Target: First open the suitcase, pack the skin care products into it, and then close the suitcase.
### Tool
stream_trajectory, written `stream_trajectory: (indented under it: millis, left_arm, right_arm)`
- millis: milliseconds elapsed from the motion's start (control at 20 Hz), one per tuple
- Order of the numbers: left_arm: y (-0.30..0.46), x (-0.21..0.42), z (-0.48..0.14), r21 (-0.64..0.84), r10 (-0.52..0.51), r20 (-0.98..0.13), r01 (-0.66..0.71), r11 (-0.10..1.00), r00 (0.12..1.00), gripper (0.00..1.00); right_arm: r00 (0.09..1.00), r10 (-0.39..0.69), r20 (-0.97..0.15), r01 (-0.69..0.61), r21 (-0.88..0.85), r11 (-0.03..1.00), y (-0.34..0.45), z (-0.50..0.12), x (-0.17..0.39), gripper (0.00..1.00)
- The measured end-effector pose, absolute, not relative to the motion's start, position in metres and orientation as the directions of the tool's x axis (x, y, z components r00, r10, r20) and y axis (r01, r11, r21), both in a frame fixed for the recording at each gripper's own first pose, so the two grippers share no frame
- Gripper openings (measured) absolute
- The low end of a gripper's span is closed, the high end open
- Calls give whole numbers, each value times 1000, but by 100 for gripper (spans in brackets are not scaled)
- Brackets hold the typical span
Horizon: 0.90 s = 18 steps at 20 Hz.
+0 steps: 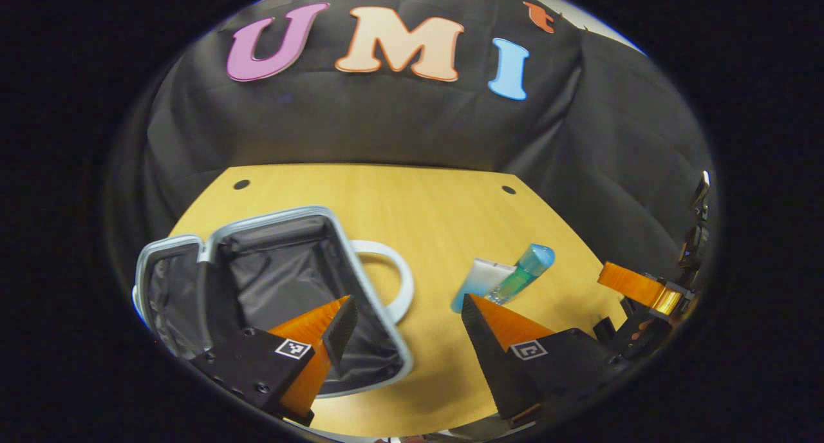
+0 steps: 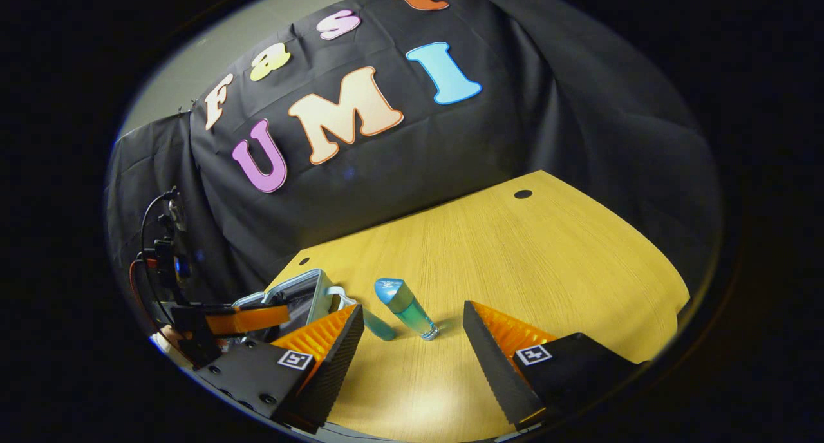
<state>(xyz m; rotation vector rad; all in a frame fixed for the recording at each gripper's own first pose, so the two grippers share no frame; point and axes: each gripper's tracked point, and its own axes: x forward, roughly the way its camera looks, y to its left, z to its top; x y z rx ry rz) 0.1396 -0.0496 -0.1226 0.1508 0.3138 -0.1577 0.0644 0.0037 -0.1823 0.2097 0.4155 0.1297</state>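
The small suitcase (image 1: 277, 216) lies open on the left of the wooden table, its grey lining bare and its white handle (image 1: 402, 282) pointing right. My left gripper (image 1: 409, 320) is open, one finger over the case's interior, the other over the table. A white-and-blue tube (image 1: 476, 282) and a teal bottle (image 1: 524, 272) with a blue cap lie together just beyond that finger. In the right gripper view the bottle (image 2: 405, 309) lies a short way ahead of my open right gripper (image 2: 412, 343), with the tube (image 2: 380, 328) partly hidden behind one finger. The suitcase (image 2: 302, 292) shows to the left.
The table (image 1: 425, 205) has two small cable holes (image 1: 241, 184) near its back edge, and black cloth walls close it in. My right gripper (image 1: 637, 287) shows at the table's right edge. My left gripper (image 2: 254, 319) hovers by the suitcase.
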Motion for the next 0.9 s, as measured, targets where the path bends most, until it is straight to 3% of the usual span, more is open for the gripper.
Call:
stream_trajectory:
  millis: [200, 750, 900]
  left_arm:
    - [-85, 164, -153, 83, -178, -339, 218, 973, 924, 96]
    - [-101, 223, -215, 106, -95, -372, 144, 984, 923, 94]
    - [-100, 230, -223, 88, -93, -389, 137, 987, 916, 84]
  right_arm:
    - [910, 154, -385, -73, 218, 973, -7, -185, 69, 98]
    - [892, 181, -415, -103, 202, 974, -12, -208, 76, 98]
    - [884, 196, -425, -120, 198, 973, -10, -215, 78, 98]
